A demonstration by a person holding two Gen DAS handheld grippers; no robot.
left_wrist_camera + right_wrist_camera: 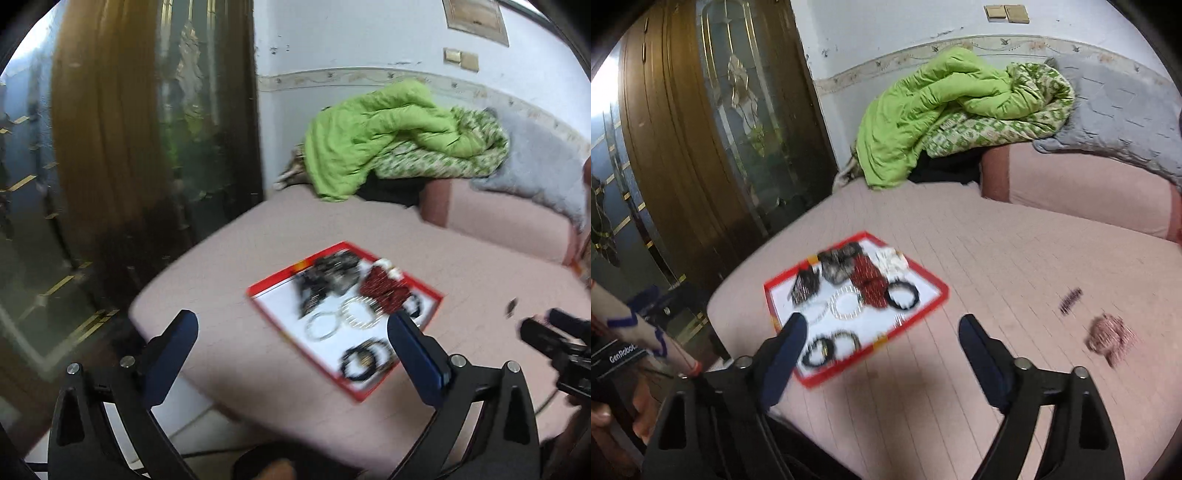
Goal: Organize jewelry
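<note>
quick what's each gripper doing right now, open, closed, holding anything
Left gripper: open, fingers wide apart, nothing between them.
Right gripper: open, fingers wide apart, nothing held.

Matt pink quilted cloth on bed [979,258]. Smooth white tray [925,300] with red rim, seemingly card. Puffy green quilt [923,110]. Glossy brown wooden door [668,122] with glass panel. Matt black plastic gripper fingers [177,343].
</note>
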